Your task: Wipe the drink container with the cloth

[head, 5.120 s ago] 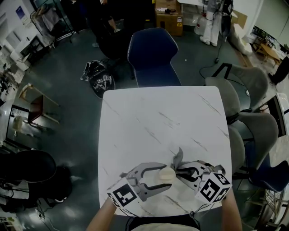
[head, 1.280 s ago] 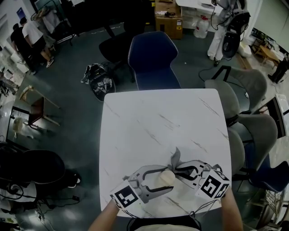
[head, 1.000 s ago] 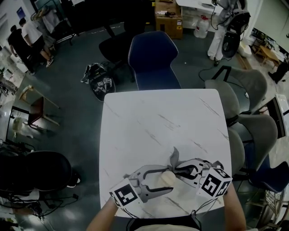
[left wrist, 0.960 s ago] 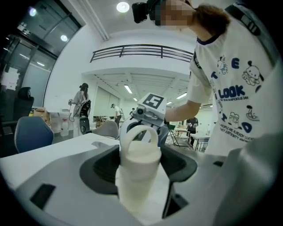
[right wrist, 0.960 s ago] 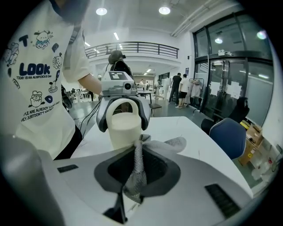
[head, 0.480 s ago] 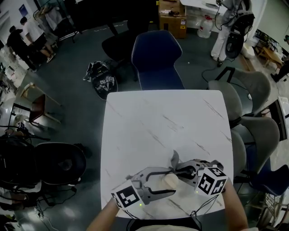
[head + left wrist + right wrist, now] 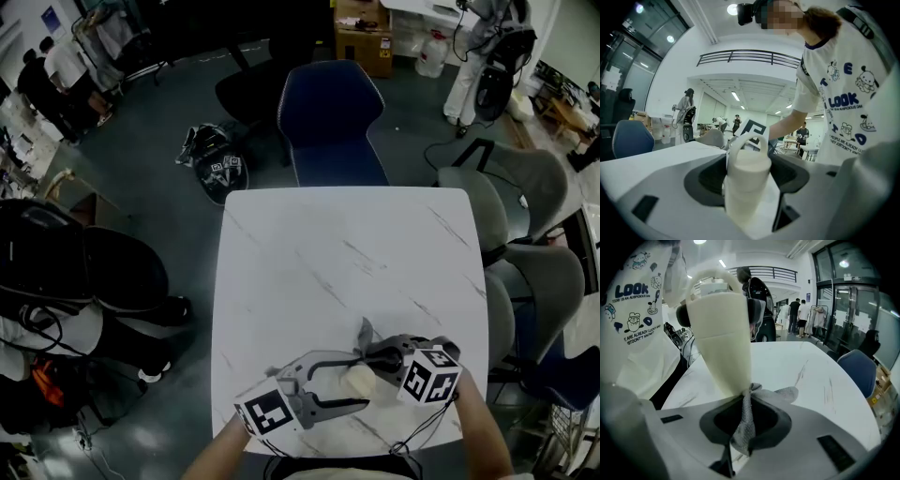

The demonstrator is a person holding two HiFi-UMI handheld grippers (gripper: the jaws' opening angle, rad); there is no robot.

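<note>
A cream drink container (image 7: pixel 357 382) with a loop handle on its cap is held above the white table (image 7: pixel 309 244) near its front edge. My left gripper (image 7: pixel 360 381) is shut on it; in the left gripper view the container (image 7: pixel 744 180) stands upright between the jaws. My right gripper (image 7: pixel 375 353) is shut on a grey mesh cloth (image 7: pixel 364 336). In the right gripper view the cloth (image 7: pixel 745 420) is pinched between the jaws and its bunched top touches the lower side of the container (image 7: pixel 721 341).
A blue chair (image 7: pixel 330 117) stands at the table's far edge and grey chairs (image 7: pixel 525 272) along its right side. A person with a black backpack (image 7: pixel 66 272) is by the table's left side. A bag (image 7: pixel 217 155) lies on the floor.
The right gripper has drawn a little closer to the container with the cloth. Both grippers keep their hold. A person with a black backpack has come in at the left.
</note>
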